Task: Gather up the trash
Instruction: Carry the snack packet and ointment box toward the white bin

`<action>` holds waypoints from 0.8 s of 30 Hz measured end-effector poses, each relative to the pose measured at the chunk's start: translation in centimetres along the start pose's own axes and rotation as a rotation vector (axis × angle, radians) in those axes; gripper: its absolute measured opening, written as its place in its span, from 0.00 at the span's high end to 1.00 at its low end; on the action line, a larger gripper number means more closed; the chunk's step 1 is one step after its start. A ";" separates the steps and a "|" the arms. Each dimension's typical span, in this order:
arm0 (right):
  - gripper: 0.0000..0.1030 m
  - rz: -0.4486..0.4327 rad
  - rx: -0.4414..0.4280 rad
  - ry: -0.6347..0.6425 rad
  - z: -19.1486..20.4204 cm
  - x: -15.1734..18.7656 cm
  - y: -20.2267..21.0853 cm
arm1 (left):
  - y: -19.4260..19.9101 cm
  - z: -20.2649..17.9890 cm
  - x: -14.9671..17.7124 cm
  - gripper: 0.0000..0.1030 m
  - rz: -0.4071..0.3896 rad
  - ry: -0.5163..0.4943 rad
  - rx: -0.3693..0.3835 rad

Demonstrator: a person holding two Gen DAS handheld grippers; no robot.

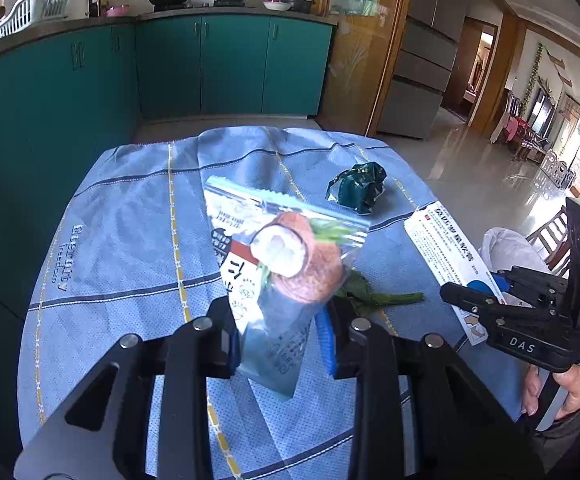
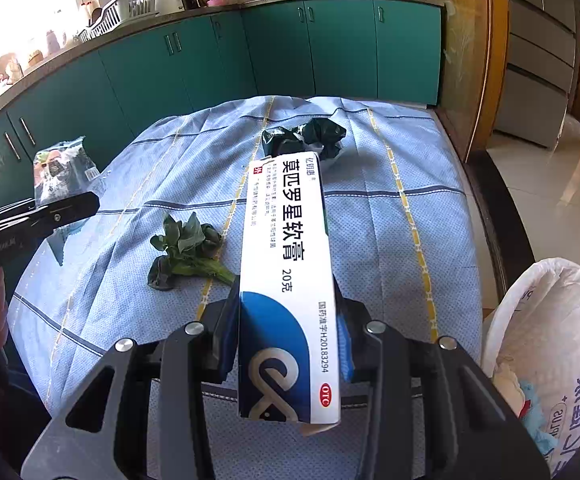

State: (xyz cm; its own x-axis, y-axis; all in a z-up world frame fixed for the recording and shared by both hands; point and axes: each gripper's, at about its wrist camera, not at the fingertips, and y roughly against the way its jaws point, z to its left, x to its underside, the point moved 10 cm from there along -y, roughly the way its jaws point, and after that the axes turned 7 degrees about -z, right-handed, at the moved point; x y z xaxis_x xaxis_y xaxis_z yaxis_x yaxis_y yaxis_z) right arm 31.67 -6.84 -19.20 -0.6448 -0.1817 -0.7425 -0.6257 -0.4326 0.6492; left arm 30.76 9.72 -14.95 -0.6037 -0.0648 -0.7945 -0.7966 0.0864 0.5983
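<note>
Left wrist view: left tool (image 1: 280,344) pinching a crinkly clear snack pouch (image 1: 278,264), lifted off the desk (image 1: 110,248). Right tool (image 2: 290,344) clamped on a stiff ointment carton (image 2: 286,280). Best kept firm and carried to the white bag (image 2: 550,340). Beyond, limp greens (image 2: 186,252) and crumpled dark wrapper (image 2: 306,138) on the checked cloth.
</note>
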 end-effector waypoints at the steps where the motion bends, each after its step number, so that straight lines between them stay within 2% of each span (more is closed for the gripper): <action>1: 0.62 0.001 -0.001 0.004 0.1 0.0 -0.1 | 0.0 -0.2 -0.1 0.70 -0.006 -0.010 -0.002; 9: 0.62 -0.028 0.011 0.011 0.1 -0.4 0.4 | 0.7 -1.0 -1.3 0.69 -0.070 -0.033 -0.072; 16: 0.62 -0.050 0.034 -0.004 -1.2 -0.4 1.9 | 1.5 -4.2 -2.9 0.69 -0.139 -0.035 -0.041; 24: 0.62 -0.078 0.081 -0.023 -4.1 0.2 4.7 | 1.4 -8.4 -3.2 0.69 -0.168 -0.074 -0.024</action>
State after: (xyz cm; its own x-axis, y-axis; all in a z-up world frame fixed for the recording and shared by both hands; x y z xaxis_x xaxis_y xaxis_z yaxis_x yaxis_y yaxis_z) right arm 30.43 -12.56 -17.00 -0.6022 -0.1300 -0.7877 -0.7069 -0.3716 0.6018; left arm 31.35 1.68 -10.73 -0.4588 -0.0026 -0.8885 -0.8872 0.0563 0.4580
